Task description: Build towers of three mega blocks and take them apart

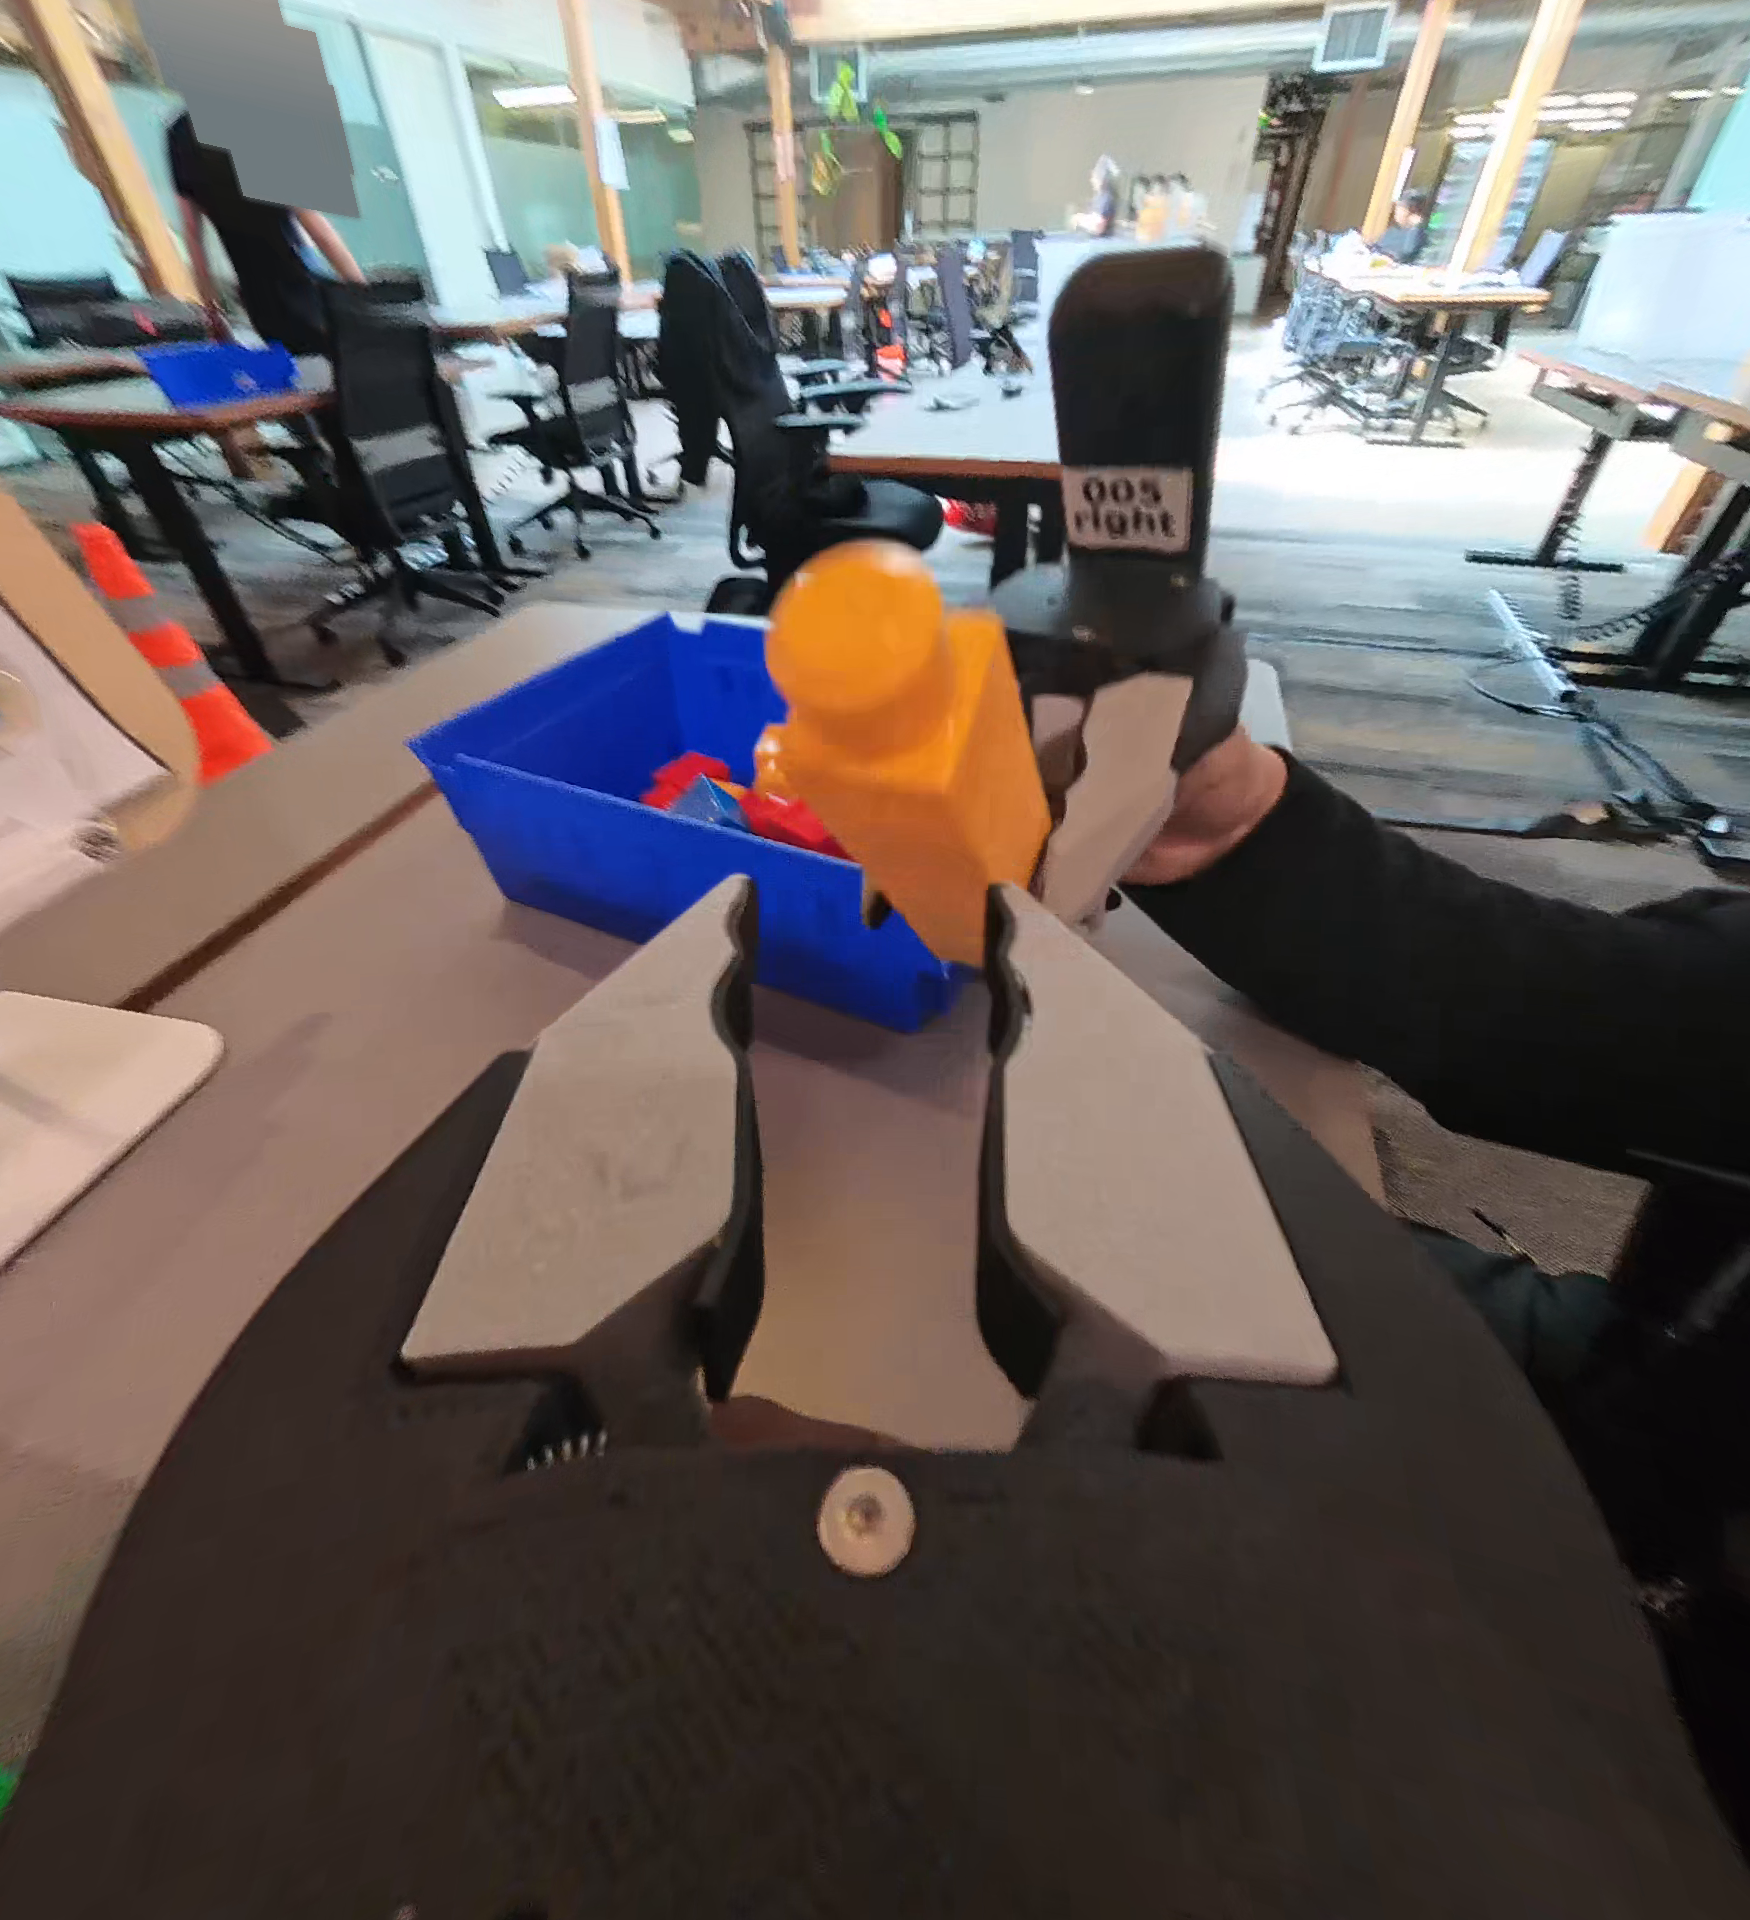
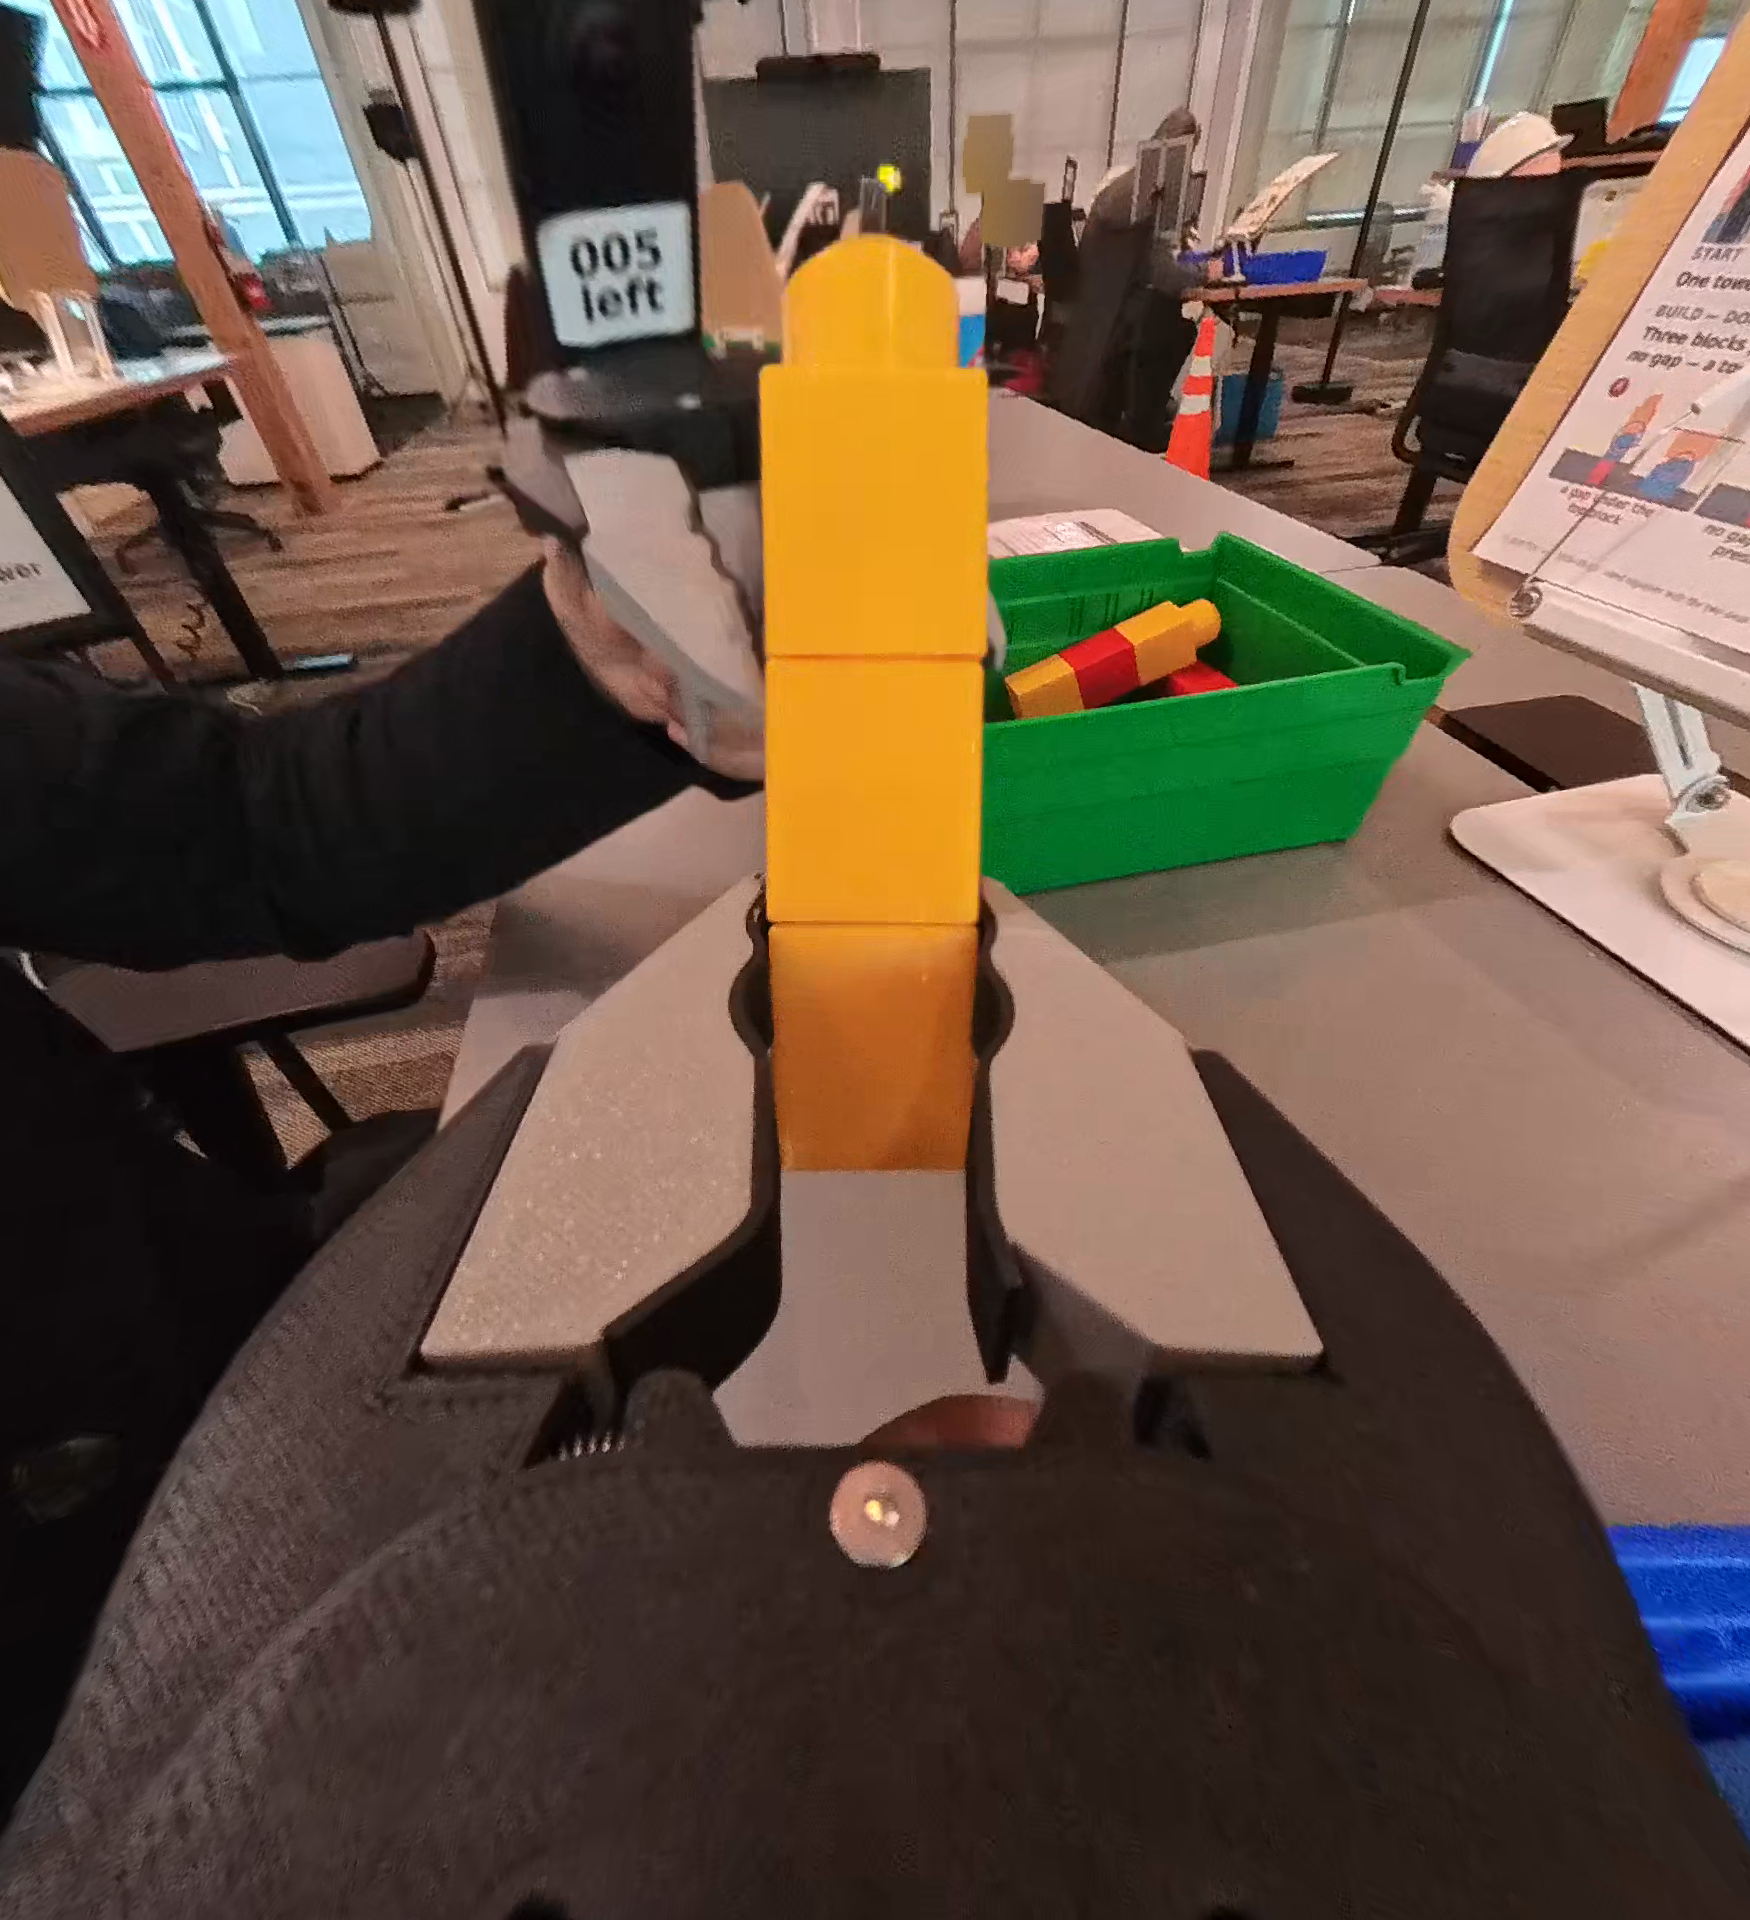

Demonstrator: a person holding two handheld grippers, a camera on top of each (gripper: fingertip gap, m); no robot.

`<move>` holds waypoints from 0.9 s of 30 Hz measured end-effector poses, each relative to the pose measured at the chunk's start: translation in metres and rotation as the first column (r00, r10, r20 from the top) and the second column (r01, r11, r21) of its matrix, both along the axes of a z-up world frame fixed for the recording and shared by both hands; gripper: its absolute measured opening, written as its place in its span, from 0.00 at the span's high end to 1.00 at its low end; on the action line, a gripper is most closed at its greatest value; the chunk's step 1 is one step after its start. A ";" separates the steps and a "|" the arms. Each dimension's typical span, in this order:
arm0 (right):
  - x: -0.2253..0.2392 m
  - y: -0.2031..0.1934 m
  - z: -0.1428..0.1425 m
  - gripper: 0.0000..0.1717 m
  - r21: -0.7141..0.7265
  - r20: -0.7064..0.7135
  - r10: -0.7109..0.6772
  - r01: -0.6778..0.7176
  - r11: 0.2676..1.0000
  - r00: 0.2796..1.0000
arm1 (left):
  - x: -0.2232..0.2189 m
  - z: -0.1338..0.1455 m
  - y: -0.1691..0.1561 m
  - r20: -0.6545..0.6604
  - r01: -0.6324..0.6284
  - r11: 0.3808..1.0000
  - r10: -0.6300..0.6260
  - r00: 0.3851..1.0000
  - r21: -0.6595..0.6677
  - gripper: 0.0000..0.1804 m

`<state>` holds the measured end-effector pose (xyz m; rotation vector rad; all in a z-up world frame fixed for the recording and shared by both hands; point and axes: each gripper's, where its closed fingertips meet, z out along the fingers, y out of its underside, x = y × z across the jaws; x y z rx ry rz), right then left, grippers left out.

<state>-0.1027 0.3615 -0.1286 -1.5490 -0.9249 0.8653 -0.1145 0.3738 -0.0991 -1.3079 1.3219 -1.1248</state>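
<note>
Right wrist view: right gripper (image 2: 873, 935) fingers clamp the yellow tower (image 2: 871, 644), which hides the left gripper's (image 1: 869, 914) parted fingertips.

Both grippers, left gripper (image 1: 866, 914) and right gripper (image 2: 876, 935), have grey angular fingers, black textured bodies, a silver screw (image 1: 866, 1520), white labels; black sleeves (image 1: 1473, 956).

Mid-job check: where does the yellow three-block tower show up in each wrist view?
Left wrist view: yellow tower at centre, end-on, before the blue bin.
Right wrist view: tower at centre, upright, clamped in the right hand-held gripper.
Shared landmark: the grey table.
</note>
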 end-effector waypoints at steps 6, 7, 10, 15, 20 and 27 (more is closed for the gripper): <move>-0.009 -0.003 -0.005 0.81 -0.044 -0.011 0.045 -0.046 0.998 0.999 | 0.012 0.002 -0.016 0.137 0.124 0.986 -0.109 0.985 -0.108 0.84; -0.012 -0.004 -0.007 0.81 -0.055 -0.012 0.056 -0.057 0.997 0.998 | 0.014 0.003 -0.018 0.161 0.152 0.978 -0.129 0.979 -0.143 0.85; -0.015 0.001 -0.014 0.81 -0.054 0.030 0.028 -0.027 0.998 0.999 | 0.018 -0.003 -0.021 0.175 0.189 0.965 -0.158 0.972 -0.182 0.81; -0.014 -0.006 -0.015 0.81 -0.057 0.039 0.067 -0.064 0.996 0.997 | 0.020 -0.012 -0.025 0.124 0.188 0.970 -0.170 0.978 -0.157 0.78; -0.027 -0.010 -0.027 0.81 -0.064 0.105 0.100 -0.093 0.994 0.989 | 0.030 -0.025 -0.036 0.060 0.220 0.965 -0.213 0.975 -0.144 0.77; -0.014 -0.016 -0.039 0.80 -0.140 0.151 0.134 -0.113 0.984 0.979 | 0.033 -0.034 -0.037 0.032 0.209 0.973 -0.207 0.978 -0.101 0.81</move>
